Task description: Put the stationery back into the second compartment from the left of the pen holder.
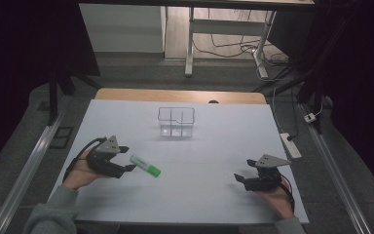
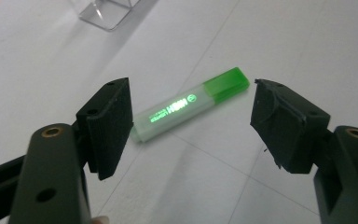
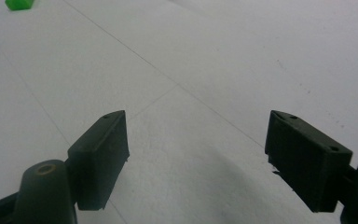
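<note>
A green highlighter point(image 1: 145, 165) with a pale barrel and green cap lies flat on the white table top, left of centre. My left gripper point(image 1: 126, 158) is open right beside the pen's barrel end, held by a hand in a grey sleeve. In the left gripper view the highlighter point(image 2: 191, 103) lies just beyond the wide-apart jaws, its cap pointing up and right. My right gripper point(image 1: 239, 178) rests open near the table's front right, nothing between its jaws. The pen's green cap point(image 3: 18, 4) peeks into the top left of the right gripper view.
A clear plastic divided organiser point(image 1: 176, 121) stands at the middle back of the white table point(image 1: 214, 146); its corner point(image 2: 105, 11) appears in the left gripper view. A power strip point(image 1: 290, 145) lies off the table's right edge. A metal rail point(image 1: 24, 175) runs along the left.
</note>
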`<state>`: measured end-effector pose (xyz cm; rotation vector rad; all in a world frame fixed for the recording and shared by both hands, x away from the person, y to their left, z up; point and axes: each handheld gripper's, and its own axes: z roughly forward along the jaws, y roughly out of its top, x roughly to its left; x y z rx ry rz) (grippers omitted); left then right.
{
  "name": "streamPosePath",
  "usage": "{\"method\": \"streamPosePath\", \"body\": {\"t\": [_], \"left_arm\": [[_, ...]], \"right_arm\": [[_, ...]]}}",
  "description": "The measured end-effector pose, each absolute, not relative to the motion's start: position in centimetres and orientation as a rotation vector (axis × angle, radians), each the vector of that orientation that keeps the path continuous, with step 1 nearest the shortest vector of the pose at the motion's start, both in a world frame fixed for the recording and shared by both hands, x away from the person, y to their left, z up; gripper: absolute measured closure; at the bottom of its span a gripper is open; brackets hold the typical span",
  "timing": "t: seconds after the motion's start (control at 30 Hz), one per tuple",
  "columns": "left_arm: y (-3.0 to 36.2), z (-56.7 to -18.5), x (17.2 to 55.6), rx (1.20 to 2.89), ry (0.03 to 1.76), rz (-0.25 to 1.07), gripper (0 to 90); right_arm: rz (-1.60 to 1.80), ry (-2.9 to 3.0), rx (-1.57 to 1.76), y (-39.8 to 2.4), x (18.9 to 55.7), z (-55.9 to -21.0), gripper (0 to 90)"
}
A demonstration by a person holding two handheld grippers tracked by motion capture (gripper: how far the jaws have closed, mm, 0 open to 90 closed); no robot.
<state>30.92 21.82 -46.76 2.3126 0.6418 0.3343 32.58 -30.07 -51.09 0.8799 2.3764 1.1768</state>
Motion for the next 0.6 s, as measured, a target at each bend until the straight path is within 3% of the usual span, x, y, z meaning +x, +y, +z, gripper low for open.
{"method": "streamPosePath", "body": {"t": [0.6], "left_arm": [[19.5,-45.9,33.4,2.393,0.49,0.276,24.9]], "right_arm": [[1.169,2.374,0.878,-30.1,32.6,-51.0,21.2]]}}
